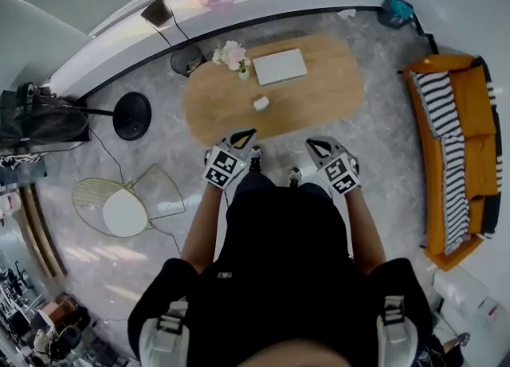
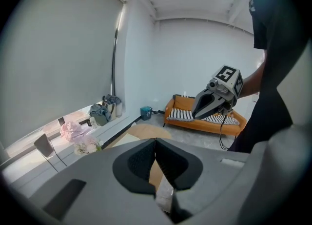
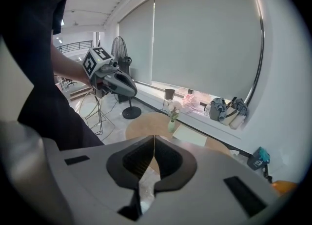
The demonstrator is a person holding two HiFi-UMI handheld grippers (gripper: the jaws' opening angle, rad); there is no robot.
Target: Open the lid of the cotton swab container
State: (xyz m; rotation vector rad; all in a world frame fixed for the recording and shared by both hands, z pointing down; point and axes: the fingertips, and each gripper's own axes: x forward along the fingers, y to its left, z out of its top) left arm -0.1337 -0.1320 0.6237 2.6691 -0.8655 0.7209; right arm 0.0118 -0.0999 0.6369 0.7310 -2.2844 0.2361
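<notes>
We stood at the near side of the oval table [image 1: 319, 91], a gripper in each hand, both raised by its edge. The left gripper [image 1: 244, 136] had its jaws pressed together with nothing between them. The right gripper [image 1: 317, 147] was closed and empty as well (its own view showed the pads meeting in a thin seam). The container [image 1: 260, 103], small and white, sat on the table ahead of us, apart from both grippers and too small for us to read its lid. Beyond it stood a vase [image 1: 242, 72] of flowers, just beside a flat white slab [image 1: 280, 66].
</notes>
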